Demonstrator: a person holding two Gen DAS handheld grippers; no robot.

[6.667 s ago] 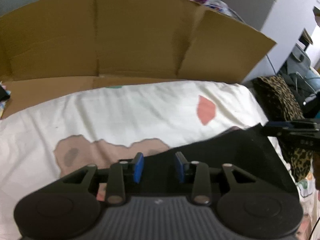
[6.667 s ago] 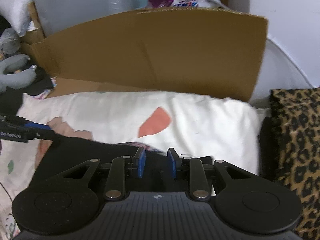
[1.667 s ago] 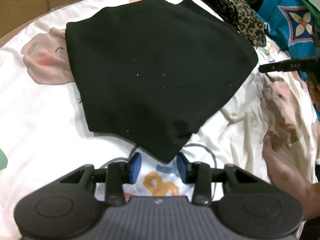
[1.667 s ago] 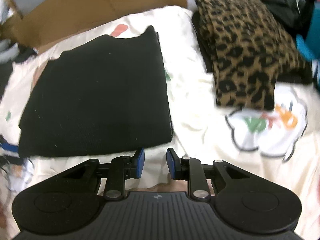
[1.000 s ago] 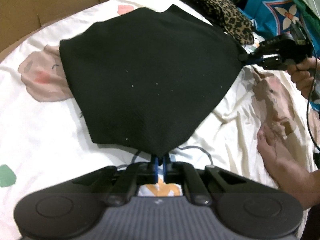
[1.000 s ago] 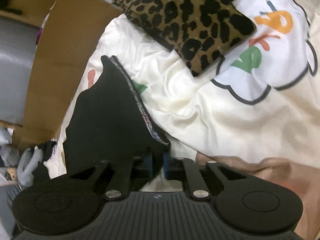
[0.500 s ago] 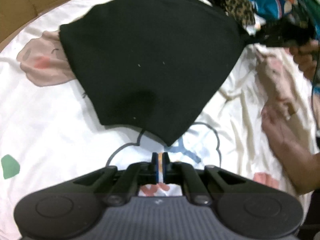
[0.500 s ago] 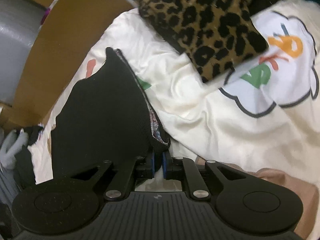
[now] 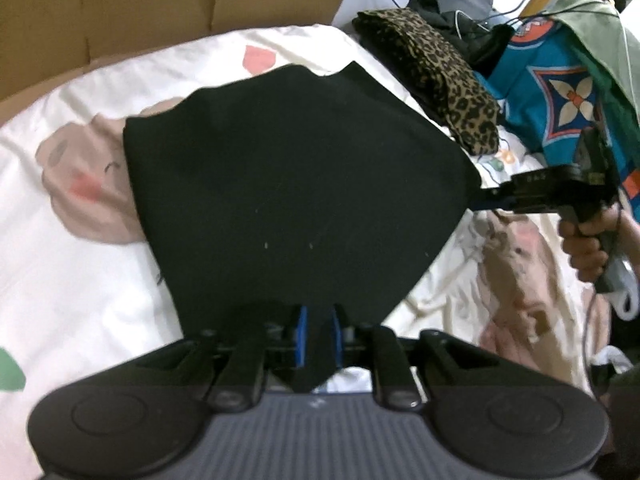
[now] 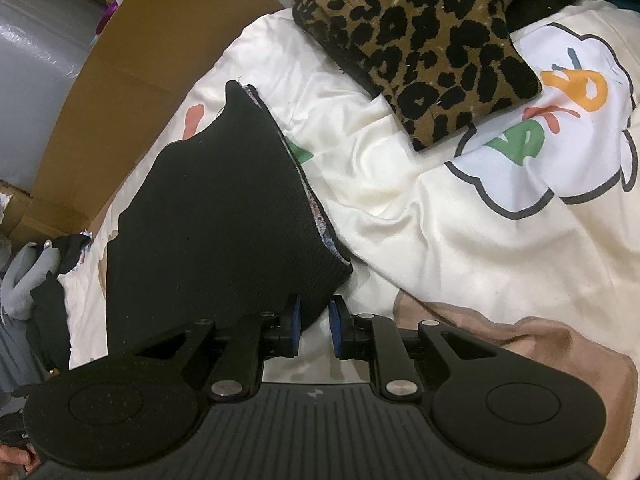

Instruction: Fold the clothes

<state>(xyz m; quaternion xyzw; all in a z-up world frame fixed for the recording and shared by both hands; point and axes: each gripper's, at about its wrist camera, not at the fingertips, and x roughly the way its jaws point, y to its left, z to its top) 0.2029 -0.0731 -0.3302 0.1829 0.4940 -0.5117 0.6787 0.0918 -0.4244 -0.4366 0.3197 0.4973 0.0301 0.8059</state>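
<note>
Bed sheet [image 9: 72, 280]: cream, cartoon print. Black garment [image 9: 288, 184]: folded, spread on sheet, beside leopard-print garment [image 10: 420, 40]. Left claw [image 9: 318, 340]: slightly parted, garment's near corner between its pads. Right claw [image 10: 314, 326]: slightly parted, another corner between its pads.

Both tongs, left [image 9: 318, 334] and right [image 10: 314, 326], have parted slightly around the black garment's [image 9: 296, 184] corners.

The left gripper [image 9: 318, 338] and right gripper [image 10: 313, 326] are each held with jaws parted slightly around cloth.
</note>
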